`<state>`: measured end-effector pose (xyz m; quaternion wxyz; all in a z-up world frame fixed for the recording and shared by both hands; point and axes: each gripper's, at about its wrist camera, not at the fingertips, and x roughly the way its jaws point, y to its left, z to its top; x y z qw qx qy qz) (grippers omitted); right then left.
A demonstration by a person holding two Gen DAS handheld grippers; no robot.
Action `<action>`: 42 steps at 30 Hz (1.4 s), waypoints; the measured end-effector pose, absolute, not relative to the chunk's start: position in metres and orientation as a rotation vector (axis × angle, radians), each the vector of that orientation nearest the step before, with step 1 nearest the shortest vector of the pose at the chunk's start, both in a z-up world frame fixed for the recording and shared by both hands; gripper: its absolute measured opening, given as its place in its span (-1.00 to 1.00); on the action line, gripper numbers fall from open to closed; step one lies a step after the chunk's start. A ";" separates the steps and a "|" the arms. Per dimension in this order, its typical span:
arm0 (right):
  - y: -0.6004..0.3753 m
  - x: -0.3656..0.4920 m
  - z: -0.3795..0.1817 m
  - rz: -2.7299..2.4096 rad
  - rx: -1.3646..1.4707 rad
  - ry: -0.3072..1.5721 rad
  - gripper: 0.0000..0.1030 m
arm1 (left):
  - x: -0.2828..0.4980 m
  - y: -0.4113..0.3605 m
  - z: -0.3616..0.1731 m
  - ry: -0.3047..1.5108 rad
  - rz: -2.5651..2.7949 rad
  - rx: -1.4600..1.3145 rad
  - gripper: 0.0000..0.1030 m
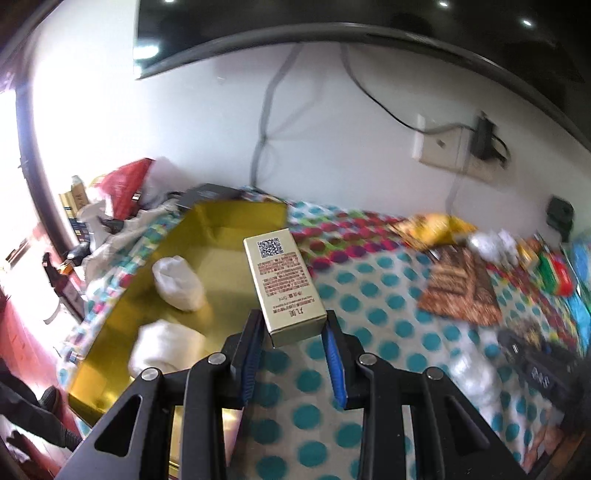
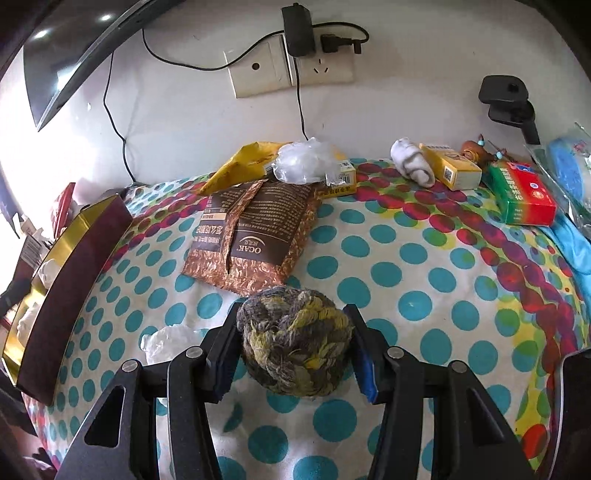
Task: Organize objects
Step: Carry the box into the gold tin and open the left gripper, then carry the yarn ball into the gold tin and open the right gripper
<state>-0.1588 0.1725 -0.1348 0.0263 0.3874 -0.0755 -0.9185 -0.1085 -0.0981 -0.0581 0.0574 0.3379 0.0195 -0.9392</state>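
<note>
My left gripper (image 1: 293, 328) is shut on a small gold carton (image 1: 282, 284) with a QR code and holds it above the right edge of a gold-lined box (image 1: 236, 218). Two white rolled socks (image 1: 179, 282) lie inside that box. My right gripper (image 2: 295, 332) is shut on a grey and yellow rope ball (image 2: 295, 341) over the polka-dot cloth (image 2: 406, 266). The gold-lined box shows at the left of the right wrist view, with a dark red outer wall (image 2: 70, 288).
A brown OCAK packet (image 2: 255, 236), a yellow bag (image 2: 243, 158), crumpled plastic (image 2: 306, 160), a rolled sock (image 2: 412, 162), a yellow carton (image 2: 450, 166) and a green-red box (image 2: 521, 192) lie along the wall. A television (image 1: 332, 26) hangs above. Clutter sits left of the box.
</note>
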 end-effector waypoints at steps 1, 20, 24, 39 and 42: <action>0.172 -0.160 -0.135 -2.836 1.201 -0.232 -0.04 | -0.113 -0.107 -0.054 0.064 -2.827 1.016 -0.37; 0.150 -0.159 -0.135 -2.803 1.198 -0.045 -0.04 | -0.145 -0.187 -0.078 0.107 -2.652 1.061 -0.36; 0.149 -0.160 -0.137 -2.799 1.210 -0.037 -0.04 | -0.151 -0.189 -0.082 0.109 -2.656 1.066 -0.36; 0.145 -0.160 -0.137 -2.799 1.207 -0.009 -0.04 | -0.152 -0.190 -0.084 0.099 -2.655 1.059 0.45; 0.147 -0.159 -0.136 -2.801 1.191 -0.018 -0.04 | -0.142 -0.187 -0.077 0.090 -2.669 1.033 0.47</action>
